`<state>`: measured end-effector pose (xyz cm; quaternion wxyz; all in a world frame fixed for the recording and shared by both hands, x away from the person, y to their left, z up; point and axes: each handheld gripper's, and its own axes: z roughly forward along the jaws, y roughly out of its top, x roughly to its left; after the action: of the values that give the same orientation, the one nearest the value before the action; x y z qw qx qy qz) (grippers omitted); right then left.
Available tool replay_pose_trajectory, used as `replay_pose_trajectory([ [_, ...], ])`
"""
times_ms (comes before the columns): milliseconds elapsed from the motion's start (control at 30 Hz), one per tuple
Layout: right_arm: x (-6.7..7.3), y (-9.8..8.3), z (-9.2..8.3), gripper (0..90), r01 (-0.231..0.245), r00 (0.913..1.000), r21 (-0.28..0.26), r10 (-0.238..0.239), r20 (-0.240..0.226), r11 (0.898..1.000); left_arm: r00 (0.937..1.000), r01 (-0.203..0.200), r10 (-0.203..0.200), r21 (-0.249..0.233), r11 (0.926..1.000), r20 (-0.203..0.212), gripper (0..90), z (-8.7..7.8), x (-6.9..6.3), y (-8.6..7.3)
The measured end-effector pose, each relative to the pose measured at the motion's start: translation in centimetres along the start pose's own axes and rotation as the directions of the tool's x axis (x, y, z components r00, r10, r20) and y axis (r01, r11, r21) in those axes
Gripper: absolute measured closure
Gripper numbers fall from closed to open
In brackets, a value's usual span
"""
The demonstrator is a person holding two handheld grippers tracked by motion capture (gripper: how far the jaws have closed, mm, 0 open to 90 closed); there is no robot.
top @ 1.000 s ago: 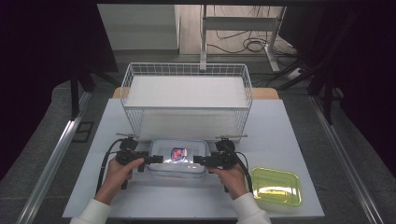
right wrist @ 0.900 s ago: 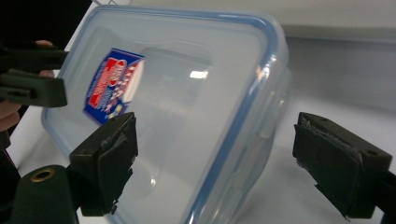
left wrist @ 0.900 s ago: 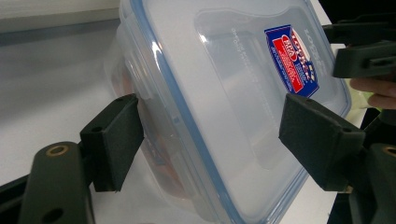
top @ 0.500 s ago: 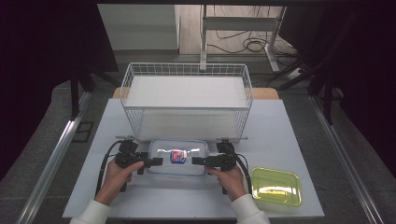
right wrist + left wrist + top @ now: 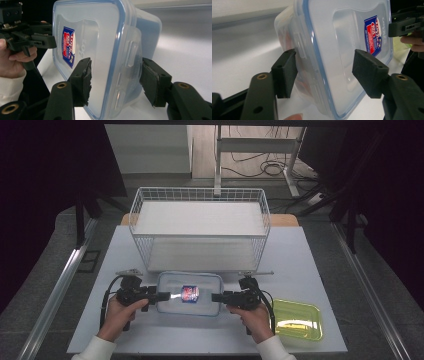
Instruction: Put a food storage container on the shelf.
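A clear plastic container (image 5: pixel 200 285) with a blue-rimmed lid and a red-and-blue label (image 5: pixel 190 294) is tipped up on the white table (image 5: pixel 300 255), lid facing the person. Something reddish shows inside. My left gripper (image 5: pixel 165 296) takes its left end. In the left gripper view (image 5: pixel 325 72) one pad lies on the lid (image 5: pixel 347 32) and the other on the body. My right gripper (image 5: pixel 216 296) takes the right end the same way (image 5: pixel 117 81), across the container (image 5: pixel 100 30). Both pairs of jaws have just been closing and now press on it. I cannot tell whether its lower edge rests on the table.
A white wire basket (image 5: pixel 200 195) stands just behind the container, across the middle of the table. A yellow-green tray (image 5: pixel 297 320) lies at the front right, beside the right hand. Cables trail from both grippers toward the person.
Both pairs of jaws have drawn in on the container's two ends. The hands have shifted a little, and the container stays between them in much the same place.
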<state>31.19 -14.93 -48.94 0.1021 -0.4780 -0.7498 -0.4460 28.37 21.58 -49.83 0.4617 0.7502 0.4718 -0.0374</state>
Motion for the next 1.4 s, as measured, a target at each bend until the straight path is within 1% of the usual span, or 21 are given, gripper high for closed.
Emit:
replay_pose_trajectory([
  [67, 0.2, -0.3, -0.2, 45.7, 0.02, 0.9998, -0.005, -0.02, -0.002, 1.0, 0.9999, -0.004, 0.004, -0.009, 1.0, 0.014, 41.5, -0.3, 0.1, -0.3],
  [100, 0.2, -0.3, -0.2, 45.7, 0.02, 0.9998, -0.005, -0.02, -0.002, 1.0, 0.9999, -0.004, 0.004, -0.009, 1.0, 0.014, 42.0, -0.3, 0.1, -0.3],
  [133, 0.2, -0.4, -0.3, 47.0, 0.03, 0.9995, -0.008, -0.03, -0.001, 1.0, 0.9998, -0.01, 0.01, -0.011, 0.9999, 0.015, 42.0, -0.4, 0.0, -0.4],
  [200, 0.2, -0.6, -0.5, 48.6, 0.044, 0.9988, -0.012, -0.045, -0.019, 0.999, 0.9996, -0.024, 0.024, -0.015, 0.9996, 0.017, 43.5, -0.6, -0.1, -0.6],
  [233, 0.2, -0.6, -0.5, 48.6, 0.044, 0.9988, -0.012, -0.045, -0.019, 0.999, 0.9995, -0.027, 0.027, -0.015, 0.9995, 0.019, 43.5, -0.6, -0.1, -0.6],
  [300, 0.3, -0.8, -0.7, 48.9, 0.059, 0.998, -0.016, -0.059, -0.019, 0.998, 0.9992, -0.028, 0.029, -0.02, 0.9994, 0.026, 44.9, -0.8, -0.1, -0.8],
  [333, 0.3, -0.9, -0.7, 48.9, 0.063, 0.9978, -0.02, -0.064, -0.019, 0.998, 0.9989, -0.033, 0.033, -0.027, 0.9991, 0.033, 45.3, -0.9, 0.0, -1.0],
  [400, 0.3, -1.0, -0.7, 48.9, 0.066, 0.9976, -0.027, -0.066, -0.019, 0.997, 0.9989, -0.03, 0.031, -0.029, 0.9991, 0.037, 45.7, -0.9, 0.0, -1.1],
  [533, 0.4, -1.4, -0.7, 48.9, 0.076, 0.9968, -0.049, -0.077, -0.022, 0.996, 0.9982, -0.037, 0.039, -0.036, 0.9987, 0.045, 46.9, -1.1, 0.0, -1.3],
  [600, 0.4, -1.5, -0.8, 48.8, 0.09, 0.9956, -0.051, -0.091, -0.022, 0.995, 0.9977, -0.047, 0.048, -0.033, 0.9984, 0.047, 47.8, -1.2, -0.1, -1.5],
  [667, 0.4, -1.5, -0.8, 48.8, 0.092, 0.9954, -0.052, -0.093, -0.023, 0.994, 0.9975, -0.051, 0.053, -0.034, 0.9981, 0.047, 48.0, -1.3, -0.1, -1.5],
  [800, 0.4, -1.7, -0.8, 48.7, 0.103, 0.9942, -0.058, -0.104, -0.026, 0.993, 0.9969, -0.045, 0.048, -0.046, 0.998, 0.063, 49.2, -1.4, 0.1, -1.8],
  [1000, 0.4, -1.7, -0.8, 48.7, 0.103, 0.9942, -0.059, -0.104, -0.027, 0.993, 0.9964, -0.051, 0.054, -0.047, 0.9976, 0.066, 49.5, -1.4, 0.1, -1.9],
  [1100, 0.4, -1.7, -0.8, 48.6, 0.103, 0.9942, -0.064, -0.105, -0.025, 0.993, 0.9957, -0.038, 0.042, -0.052, 0.9979, 0.083, 51.3, -1.5, 0.4, -1.9],
  [1167, 0.3, -1.7, -0.8, 48.6, 0.1, 0.9944, -0.067, -0.102, -0.029, 0.993, 0.9962, -0.037, 0.041, -0.053, 0.9979, 0.077, 51.3, -1.5, 0.3, -1.9],
  [1300, 0.4, -1.8, -0.8, 48.7, 0.096, 0.995, -0.072, -0.098, -0.021, 0.993, 0.9963, -0.037, 0.042, -0.057, 0.9977, 0.076, 51.2, -1.5, 0.3, -2.0],
  [1333, 0.5, -1.8, -0.8, 48.7, 0.093, 0.9953, -0.073, -0.095, -0.019, 0.993, 0.9967, -0.029, 0.034, -0.062, 0.9976, 0.074, 51.2, -1.4, 0.2, -2.0],
  [1400, 0.4, -1.9, -0.9, 48.7, 0.081, 0.9963, -0.076, -0.083, -0.022, 0.994, 0.9965, -0.026, 0.03, -0.062, 0.9977, 0.078, 51.2, -1.4, 0.1, -2.1],
])
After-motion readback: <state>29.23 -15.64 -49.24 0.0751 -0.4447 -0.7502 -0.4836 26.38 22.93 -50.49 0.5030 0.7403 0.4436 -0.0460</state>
